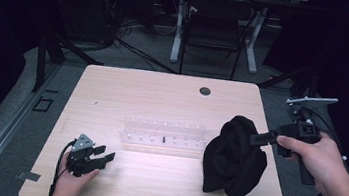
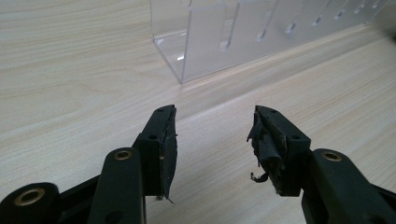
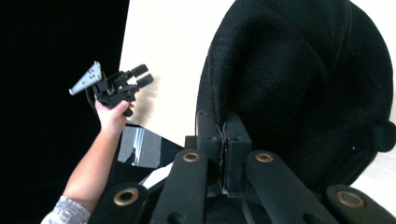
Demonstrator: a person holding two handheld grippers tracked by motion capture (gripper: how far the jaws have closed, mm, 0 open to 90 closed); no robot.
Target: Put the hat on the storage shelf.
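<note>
Now | right gripper (image 1: 258, 137) pinches black cap (image 1: 233, 158) edge | table (image 1: 162, 96) bare left

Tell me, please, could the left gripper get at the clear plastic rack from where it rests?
Probably yes. The left gripper has its jaws open and nothing between them, and bare table lies between it and the clear rack. The black cap hangs off to the side.

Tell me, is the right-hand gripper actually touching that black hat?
Touching. In the right gripper view the right gripper has its jaws pressed together on an edge of the black hat; the high view shows the hat hanging from it.
</note>
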